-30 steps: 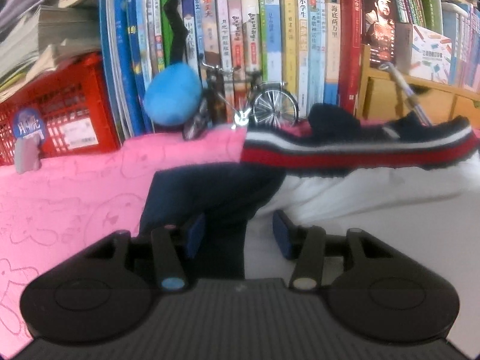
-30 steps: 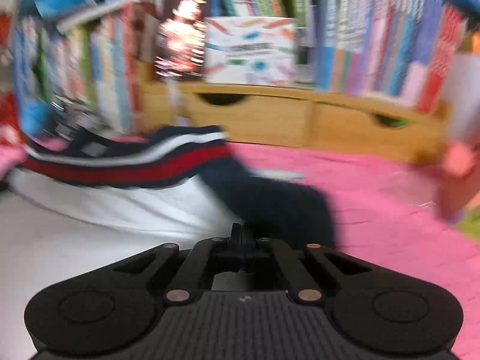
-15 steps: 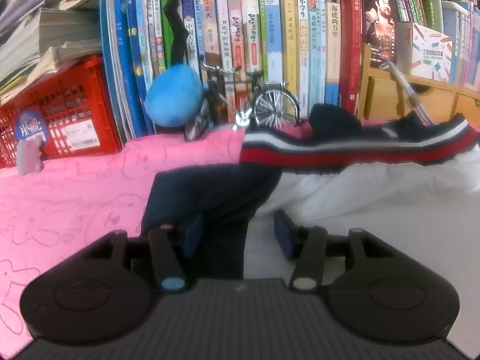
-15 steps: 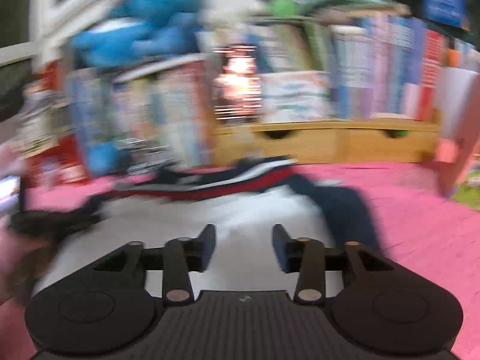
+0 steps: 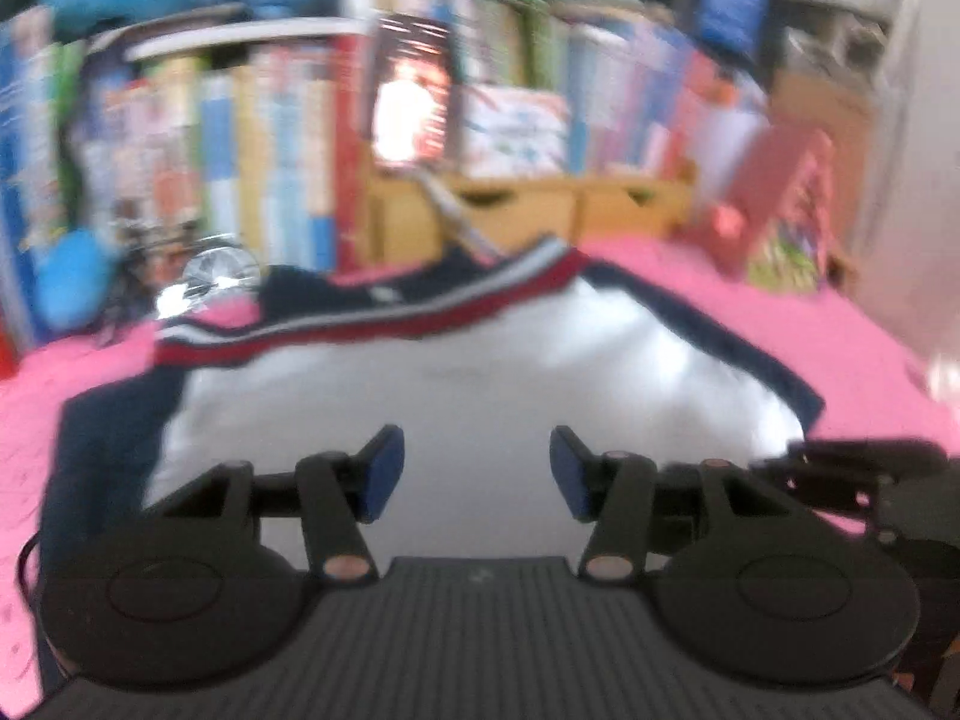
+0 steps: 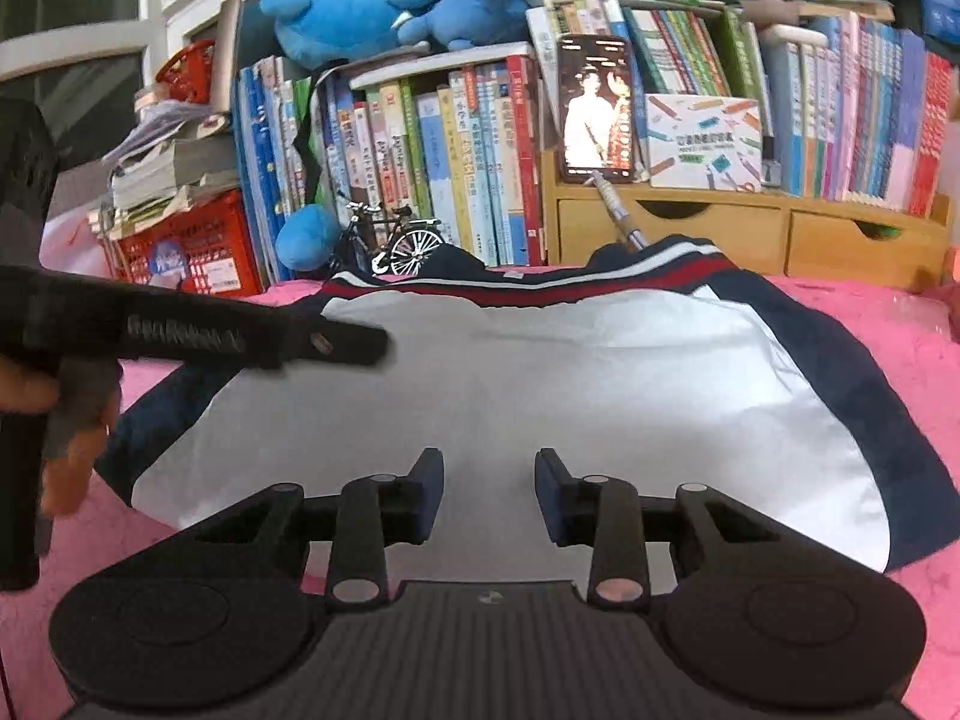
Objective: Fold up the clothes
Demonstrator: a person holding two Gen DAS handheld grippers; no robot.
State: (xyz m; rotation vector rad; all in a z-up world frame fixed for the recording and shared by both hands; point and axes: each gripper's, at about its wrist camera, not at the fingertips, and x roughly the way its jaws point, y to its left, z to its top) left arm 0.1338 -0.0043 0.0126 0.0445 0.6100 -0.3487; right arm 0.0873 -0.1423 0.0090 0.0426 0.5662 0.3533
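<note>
Both grippers have lifted off the sleeves. Left gripper [image 5: 474, 471] and right gripper [image 6: 489, 495] hover over the shirt [image 6: 510, 396], jaws wide apart, holding nothing. Shirt lies flat on the pink blanket [image 6: 900, 324], navy sleeves turned in along both sides. Judgement: next fold needs the near hem. Blanket is bare on both flanks; bookshelf [image 6: 420, 138] crowds the collar end.

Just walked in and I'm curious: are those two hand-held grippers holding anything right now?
Left hand-held gripper: open, holding nothing, above the shirt.
Right hand-held gripper: open, holding nothing, above the shirt.
</note>
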